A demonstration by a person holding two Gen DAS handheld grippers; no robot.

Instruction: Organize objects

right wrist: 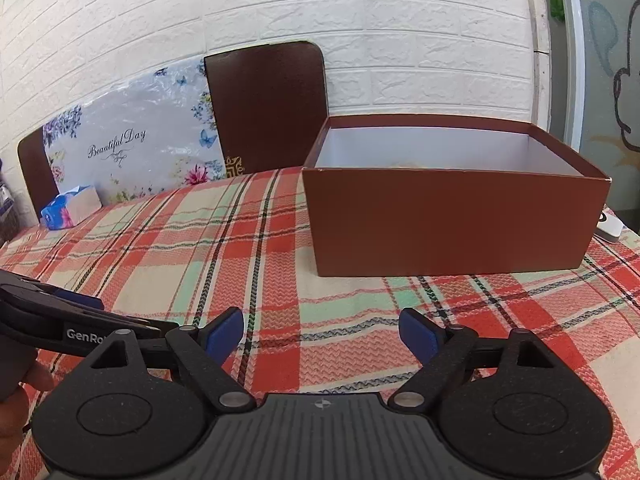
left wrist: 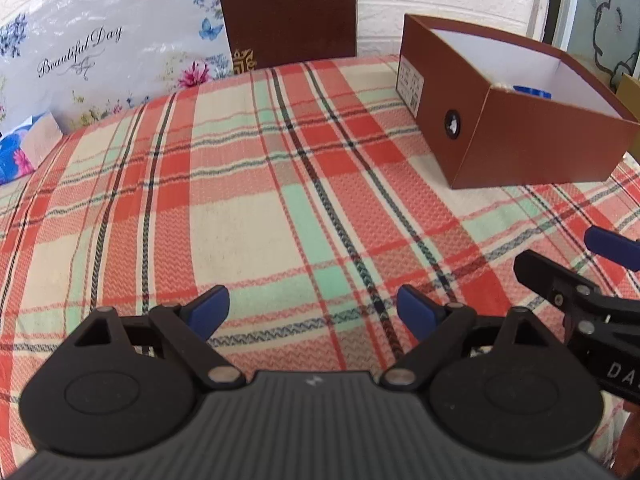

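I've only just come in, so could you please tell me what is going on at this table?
A person holds a gripper in each hand over a plaid cloth. The left gripper and right gripper are both open and empty, side by side, hovering above bare cloth. An open brown box sits ahead to the right; something blue shows inside it. No loose object is visible on the cloth near the grippers, so nothing is being handled now.
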